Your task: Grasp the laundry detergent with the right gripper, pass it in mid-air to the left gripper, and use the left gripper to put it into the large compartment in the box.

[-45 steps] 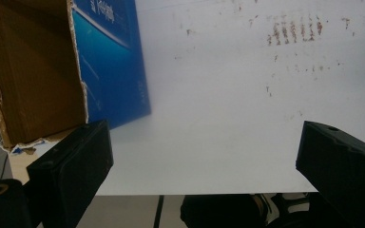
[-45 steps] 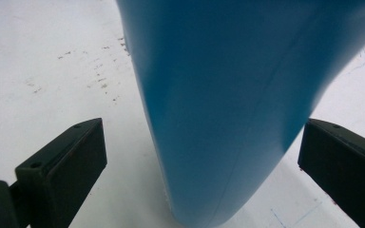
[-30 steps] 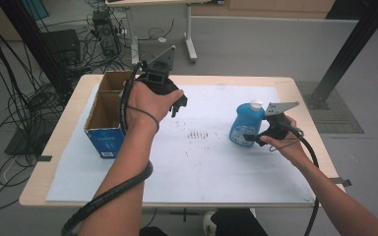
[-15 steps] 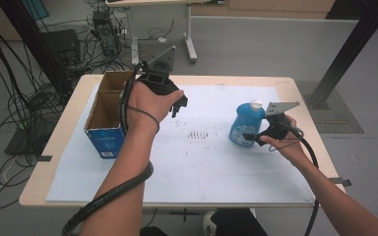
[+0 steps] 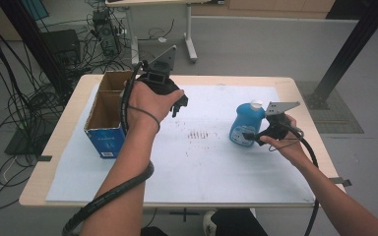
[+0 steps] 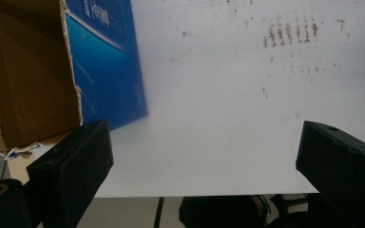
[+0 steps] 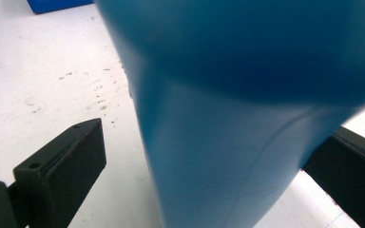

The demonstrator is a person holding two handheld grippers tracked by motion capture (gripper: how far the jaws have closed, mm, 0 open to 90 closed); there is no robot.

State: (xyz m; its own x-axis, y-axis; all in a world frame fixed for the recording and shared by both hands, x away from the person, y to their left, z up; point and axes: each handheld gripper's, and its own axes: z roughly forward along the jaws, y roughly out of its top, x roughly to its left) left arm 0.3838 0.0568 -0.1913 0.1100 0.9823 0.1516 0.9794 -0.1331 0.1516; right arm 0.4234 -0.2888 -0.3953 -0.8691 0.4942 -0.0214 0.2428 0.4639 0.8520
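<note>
From the high view, your right gripper is at the blue bottle, low on its body. The bottle stands upright on the white sheet, well to the right of the open cardboard box. Your left gripper hangs just right of the box, above the sheet.

In the left gripper view, the jaws are wide apart and hold nothing. The box's blue side is just off the left jaw, and bare sheet lies between them.

In the right gripper view, the bottle sits between the jaws. The left jaw has a clear gap from it, so the jaws are not closed on it yet. The other jaw is partly hidden behind the bottle, so you cannot tell if it touches.

The bottle looks like smooth, hard plastic, so it may slip. If it is full, it will feel heavy. Squeeze it low on the wide body, not at the white cap.
</note>
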